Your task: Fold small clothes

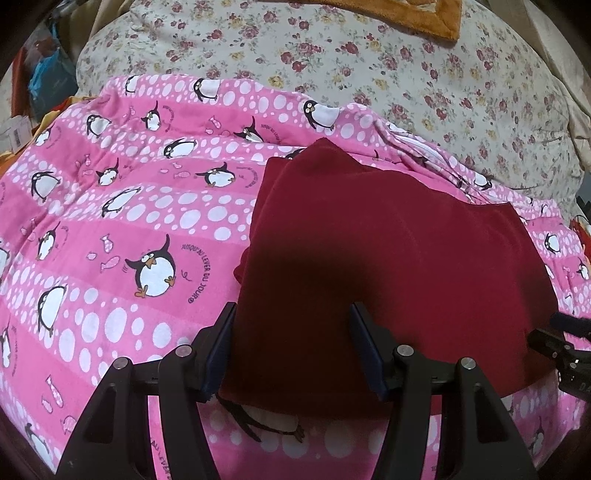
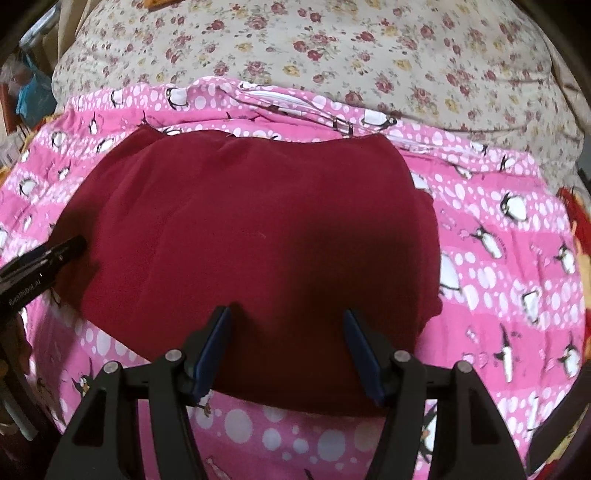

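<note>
A dark red garment (image 1: 388, 266) lies folded into a thick, roughly rectangular pad on a pink penguin-print blanket (image 1: 122, 206) spread over the bed. Its layers show as stepped edges along the far left side, and its near edge sits close to the front of the blanket. Behind the pink blanket rises a cream floral quilt (image 1: 369, 66), with an orange cloth (image 1: 424, 18) lying on it at the far end.

The left claw (image 1: 291, 306) hangs over the near left part of the red garment, tilted downward, its two blue-padded fingers (image 1: 221, 350) spread apart with only the flat cloth beneath them; it is released and grips nothing. The right claw (image 2: 288, 314) hangs over the near middle of the garment in the same way, fingers apart, nothing pinched between them, also released. Whether the fingertips brush the fabric is hard to tell from either view.

Each claw shows at the edge of the other's view: the left one comes in low at the garment's left border, the right one by the garment's right border. Cluttered bags (image 1: 48, 70) sit beyond the bed's far left corner
</note>
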A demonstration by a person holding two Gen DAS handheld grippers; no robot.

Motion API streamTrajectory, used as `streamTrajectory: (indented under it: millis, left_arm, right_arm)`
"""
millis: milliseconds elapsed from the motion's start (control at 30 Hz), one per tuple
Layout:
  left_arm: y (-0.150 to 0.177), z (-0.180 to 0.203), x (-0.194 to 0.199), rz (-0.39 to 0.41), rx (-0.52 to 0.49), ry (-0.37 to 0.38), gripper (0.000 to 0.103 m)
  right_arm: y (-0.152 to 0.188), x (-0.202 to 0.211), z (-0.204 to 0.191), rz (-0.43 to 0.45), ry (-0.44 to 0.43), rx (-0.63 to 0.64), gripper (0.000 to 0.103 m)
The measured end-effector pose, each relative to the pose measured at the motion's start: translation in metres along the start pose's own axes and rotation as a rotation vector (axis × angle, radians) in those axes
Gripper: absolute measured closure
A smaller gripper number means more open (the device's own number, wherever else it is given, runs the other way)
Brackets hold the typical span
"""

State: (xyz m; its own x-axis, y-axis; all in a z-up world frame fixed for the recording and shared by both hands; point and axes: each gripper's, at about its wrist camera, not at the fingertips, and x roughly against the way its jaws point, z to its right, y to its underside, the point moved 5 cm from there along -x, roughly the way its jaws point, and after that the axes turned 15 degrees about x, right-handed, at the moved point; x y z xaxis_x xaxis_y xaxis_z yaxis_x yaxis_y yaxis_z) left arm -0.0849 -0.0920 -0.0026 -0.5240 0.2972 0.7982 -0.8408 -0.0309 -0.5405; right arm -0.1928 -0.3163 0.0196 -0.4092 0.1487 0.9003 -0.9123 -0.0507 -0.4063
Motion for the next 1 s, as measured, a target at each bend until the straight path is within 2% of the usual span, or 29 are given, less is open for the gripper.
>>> streamTrajectory:
  millis: [167,400,633,1000]
  left_arm:
    - [0.001,-0.001,-0.002,-0.003,0.007,0.003,0.063]
    - [0.001,-0.001,-0.002,-0.003,0.006,0.001,0.063]
    - [0.002,-0.001,-0.002,-0.001,0.003,-0.002,0.063]
    - [0.003,-0.001,-0.003,0.002,-0.002,-0.006,0.063]
  right_arm:
    - [-0.002,0.007,0.004,-0.021,0.136,0.089,0.036]
    - [-0.001,0.011,0.013,-0.022,0.214,0.116,0.036]
    - [0.000,0.011,0.014,-0.015,0.211,0.107,0.035]
    - [0.002,0.009,0.010,-0.003,0.119,0.042,0.035]
